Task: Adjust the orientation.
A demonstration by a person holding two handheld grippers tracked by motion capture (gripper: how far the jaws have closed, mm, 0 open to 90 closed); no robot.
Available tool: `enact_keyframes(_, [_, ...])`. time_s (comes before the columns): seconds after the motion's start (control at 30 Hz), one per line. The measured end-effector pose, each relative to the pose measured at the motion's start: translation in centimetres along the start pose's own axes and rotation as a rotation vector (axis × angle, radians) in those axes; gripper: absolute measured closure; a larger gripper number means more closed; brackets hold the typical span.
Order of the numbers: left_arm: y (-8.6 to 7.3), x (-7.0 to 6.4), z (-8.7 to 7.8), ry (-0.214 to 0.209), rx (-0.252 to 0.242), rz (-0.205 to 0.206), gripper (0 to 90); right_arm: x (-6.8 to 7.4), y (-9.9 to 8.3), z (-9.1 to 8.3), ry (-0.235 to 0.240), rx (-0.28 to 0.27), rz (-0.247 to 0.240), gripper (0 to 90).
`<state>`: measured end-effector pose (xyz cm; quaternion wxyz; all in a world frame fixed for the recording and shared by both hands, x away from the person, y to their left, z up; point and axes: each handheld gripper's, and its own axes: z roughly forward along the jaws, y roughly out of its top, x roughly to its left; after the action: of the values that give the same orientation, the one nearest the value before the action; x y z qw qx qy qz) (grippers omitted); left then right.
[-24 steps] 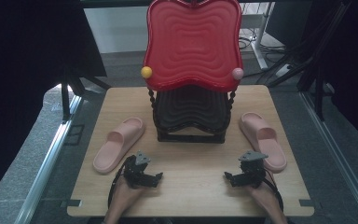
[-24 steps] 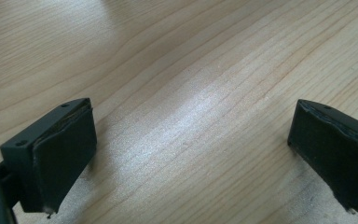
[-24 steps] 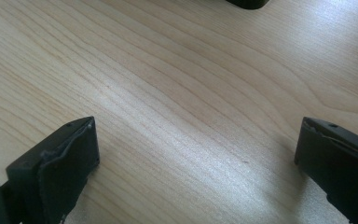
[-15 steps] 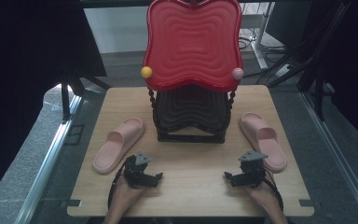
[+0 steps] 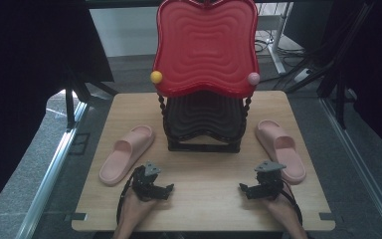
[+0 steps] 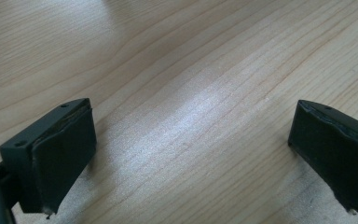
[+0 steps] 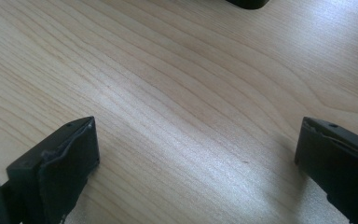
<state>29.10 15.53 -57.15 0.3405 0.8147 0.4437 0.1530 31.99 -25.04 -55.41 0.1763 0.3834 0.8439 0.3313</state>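
High view — left tool (image 5: 168, 188) and right tool (image 5: 242, 188) unmoved since earlier, both spread wide, near the pink slippers (image 5: 127, 154).

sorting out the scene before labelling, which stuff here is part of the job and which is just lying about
In the job:
left pink rubber slipper
right pink rubber slipper
two-tier shoe rack, red wavy top shelf
left gripper, open
right gripper, open

Just there:
light wooden table
cables on the floor behind
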Motion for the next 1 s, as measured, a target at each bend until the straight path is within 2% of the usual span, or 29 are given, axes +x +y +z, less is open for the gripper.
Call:
enact_keyframes(0.23, [-0.1,0.1,-0.2,-0.015,-0.011,0.020,4.2,0.0,0.0,0.0,0.000,0.001,-0.002,0.0])
enact_keyframes(0.4, [0.0,0.3,-0.8,-0.008,-0.022,0.027,6.5,0.0,0.0,0.0,0.000,0.001,-0.002,0.0])
enact_keyframes(0.5, [0.2,0.8,-1.5,-0.022,-0.049,0.009,9.1,0.0,0.0,0.0,0.000,0.001,-0.002,0.0])
enact_keyframes(1.0, [-0.2,3.4,-4.6,-0.004,-0.094,-0.036,17.3,0.0,0.0,0.0,0.000,0.000,0.001,0.0])
